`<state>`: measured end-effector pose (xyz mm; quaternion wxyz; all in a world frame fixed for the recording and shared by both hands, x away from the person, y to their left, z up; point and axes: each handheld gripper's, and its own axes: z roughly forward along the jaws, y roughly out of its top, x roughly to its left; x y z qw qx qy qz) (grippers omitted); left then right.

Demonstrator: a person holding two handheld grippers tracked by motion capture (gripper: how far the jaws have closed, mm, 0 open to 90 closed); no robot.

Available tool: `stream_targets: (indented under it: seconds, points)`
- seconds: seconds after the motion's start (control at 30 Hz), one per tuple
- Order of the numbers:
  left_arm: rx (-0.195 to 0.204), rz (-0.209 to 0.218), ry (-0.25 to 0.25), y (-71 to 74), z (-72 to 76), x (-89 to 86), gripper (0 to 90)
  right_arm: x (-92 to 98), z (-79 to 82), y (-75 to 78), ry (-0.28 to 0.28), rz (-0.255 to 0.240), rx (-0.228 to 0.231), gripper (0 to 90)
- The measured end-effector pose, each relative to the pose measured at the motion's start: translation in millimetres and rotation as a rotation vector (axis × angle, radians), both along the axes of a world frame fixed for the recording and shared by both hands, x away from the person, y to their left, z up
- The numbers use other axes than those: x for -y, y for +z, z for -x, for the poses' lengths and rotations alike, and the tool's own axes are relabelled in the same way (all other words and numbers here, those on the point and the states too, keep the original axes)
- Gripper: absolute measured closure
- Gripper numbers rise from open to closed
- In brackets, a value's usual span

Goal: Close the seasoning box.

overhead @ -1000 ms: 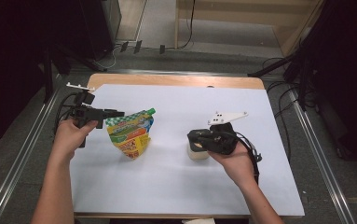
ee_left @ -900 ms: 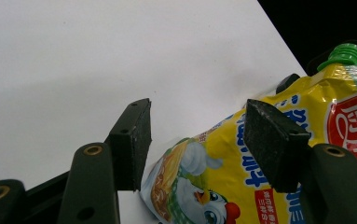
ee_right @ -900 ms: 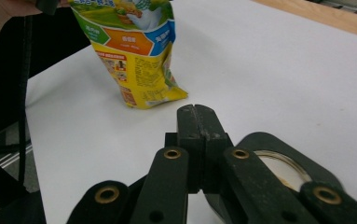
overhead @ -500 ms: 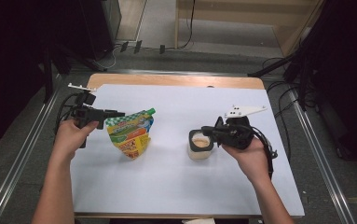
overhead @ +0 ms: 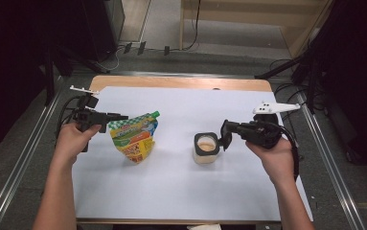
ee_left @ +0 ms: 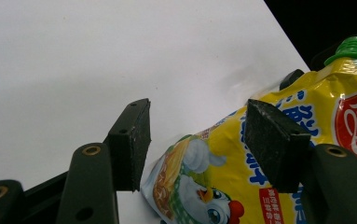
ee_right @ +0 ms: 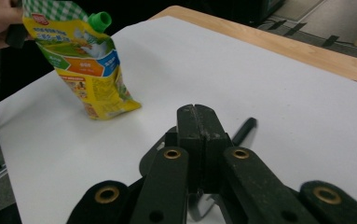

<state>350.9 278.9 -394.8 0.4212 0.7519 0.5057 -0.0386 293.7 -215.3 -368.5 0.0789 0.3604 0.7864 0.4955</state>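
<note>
- The yellow plastic spout pouch (overhead: 134,138) with a green screw cap (overhead: 155,114) has a cartoon chicken and blue and red Chinese characters printed on it; these are too small to read.
- The pouch stands on the left part of the white table sheet (overhead: 181,191), and its cap points up and to the right.
- The left gripper (overhead: 116,118) is level and grasps the top edge of the pouch.
- The right gripper (overhead: 225,134) is clenched and empty, just beside the small round jar (overhead: 205,148).
</note>
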Motion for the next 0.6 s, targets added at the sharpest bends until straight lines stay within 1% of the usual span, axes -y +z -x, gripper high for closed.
stream_targets:
  seconds: [0.03, 0.07, 0.13, 0.23, 0.3, 0.4, 0.43, 0.47, 0.5, 0.53, 0.57, 0.6]
  points:
    - [0.0, 0.0, 0.0, 0.0, 0.0, 0.0, 42.1, 0.0, 0.0, 0.0, 0.0, 0.0, 0.0, 90.0]
    - [-0.002, 0.001, -0.001, 0.0, 0.0, 0.0, 42.0, 5.8, -1.1, 0.0, -0.017, -0.002, 0.0, 90.0]
    - [0.0, 0.003, -0.001, 0.2, 0.0, 0.0, 42.0, 9.6, -1.9, -0.5, -0.027, -0.001, -0.002, 90.0]
    - [0.0, 0.004, -0.001, 0.2, 0.0, -0.1, 42.0, 12.7, -2.8, -1.2, -0.04, -0.002, -0.002, 90.0]
    - [-0.001, 0.003, -0.003, 0.0, 0.0, -0.1, 41.9, 18.4, -5.0, -4.0, -0.065, 0.003, -0.01, 90.0]
    - [-0.001, 0.001, -0.003, -0.2, -0.1, 0.2, 42.0, 21.6, -9.0, -11.7, -0.079, 0.001, -0.027, 90.0]
    - [-0.001, 0.001, -0.003, -0.2, -0.1, 0.2, 42.0, 21.6, -9.0, -11.7, -0.079, 0.001, -0.027, 90.0]
    - [-0.001, 0.001, -0.005, -0.4, -0.3, 0.6, 41.9, 21.7, -11.7, -17.6, -0.084, 0.004, -0.044, 90.0]
    - [-0.001, 0.001, -0.005, -0.4, -0.3, 0.6, 41.9, 21.7, -11.7, -17.6, -0.084, 0.004, -0.044, 90.0]
    - [-0.002, 0.001, -0.005, -0.5, -0.3, 1.0, 41.9, 20.1, -14.6, -24.5, -0.084, 0.001, -0.059, 90.0]
    - [-0.002, 0.001, -0.005, -0.5, -0.3, 1.0, 41.8, 20.1, -14.6, -24.5, -0.084, 0.001, -0.059, 90.0]
    - [-0.003, 0.001, -0.005, -0.6, -0.4, 1.1, 41.8, 18.1, -16.9, -30.7, -0.084, 0.009, -0.073, 90.0]
